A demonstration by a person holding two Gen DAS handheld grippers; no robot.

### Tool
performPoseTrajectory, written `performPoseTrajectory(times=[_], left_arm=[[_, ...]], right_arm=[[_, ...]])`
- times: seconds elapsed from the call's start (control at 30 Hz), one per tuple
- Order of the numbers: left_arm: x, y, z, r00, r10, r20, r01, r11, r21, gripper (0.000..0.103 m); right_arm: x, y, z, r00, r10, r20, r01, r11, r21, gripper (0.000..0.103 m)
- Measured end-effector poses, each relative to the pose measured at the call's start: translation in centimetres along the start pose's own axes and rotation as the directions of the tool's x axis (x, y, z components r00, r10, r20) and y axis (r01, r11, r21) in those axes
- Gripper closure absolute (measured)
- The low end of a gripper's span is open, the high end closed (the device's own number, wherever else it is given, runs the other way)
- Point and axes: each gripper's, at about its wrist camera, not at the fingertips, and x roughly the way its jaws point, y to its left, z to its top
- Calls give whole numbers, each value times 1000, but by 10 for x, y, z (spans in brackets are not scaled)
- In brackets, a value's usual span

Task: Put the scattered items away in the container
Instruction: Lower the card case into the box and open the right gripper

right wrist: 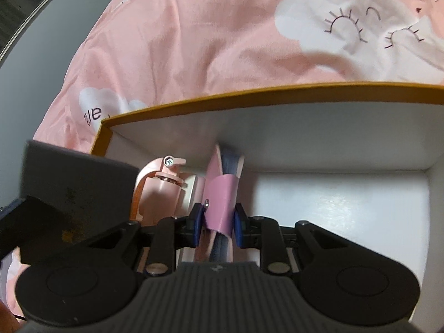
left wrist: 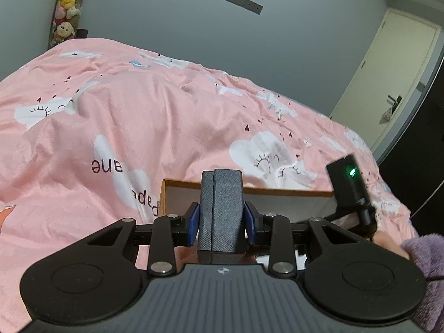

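My left gripper (left wrist: pixel 221 219) is shut on a grey textured case (left wrist: pixel 221 211), held upright above the near side of an open white box with an orange rim (left wrist: pixel 249 190) on the pink bed. My right gripper (right wrist: pixel 218 217) is shut on a pink folded item with a blue-grey inner part (right wrist: pixel 222 191), low inside the same box (right wrist: pixel 249 94), its far end near the back wall. A pink gadget with a screw hinge (right wrist: pixel 163 186) lies in the box just left of it. The grey case shows blurred at the left of the right wrist view (right wrist: pixel 69 194).
A pink duvet with white clouds (left wrist: pixel 125 116) covers the bed around the box. A grey wall, a door (left wrist: pixel 388 77) at right and plush toys (left wrist: pixel 69 8) at far left stand behind. The right gripper's black tracker (left wrist: pixel 349 183) rises over the box's right end.
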Motion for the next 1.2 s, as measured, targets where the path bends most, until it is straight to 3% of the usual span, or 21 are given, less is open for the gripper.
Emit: performPoseTrajectory(times=[0.3, 0.4, 0.5, 0.67, 0.9, 1.07, 1.2], left_arm=[[7, -4, 7, 999, -40, 4, 40, 999, -26, 65], [13, -6, 9, 999, -43, 1, 43, 998, -35, 65], [19, -9, 9, 999, -40, -4, 40, 998, -41, 65], [28, -13, 11, 999, -38, -19, 37, 998, -43, 65], [46, -20, 9, 997, -44, -56, 40, 997, -64, 65], [63, -23, 2, 993, -46, -105, 36, 994, -100, 65], [78, -24, -4, 987, -66, -143, 44, 987, -156, 65]], right_arm=[[1, -12, -1, 996, -78, -46, 78, 997, -5, 63], [-3, -17, -4, 992, -115, -54, 115, 993, -17, 64], [-3, -25, -6, 993, -92, -76, 93, 996, 5, 72], [2, -24, -9, 995, -50, -92, 52, 999, 16, 74], [-7, -25, -12, 996, -55, -67, 56, 998, 14, 73], [-33, -17, -20, 982, -189, 18, 190, 978, -87, 70], [-46, -17, -27, 968, -235, 91, 246, 959, -144, 56]])
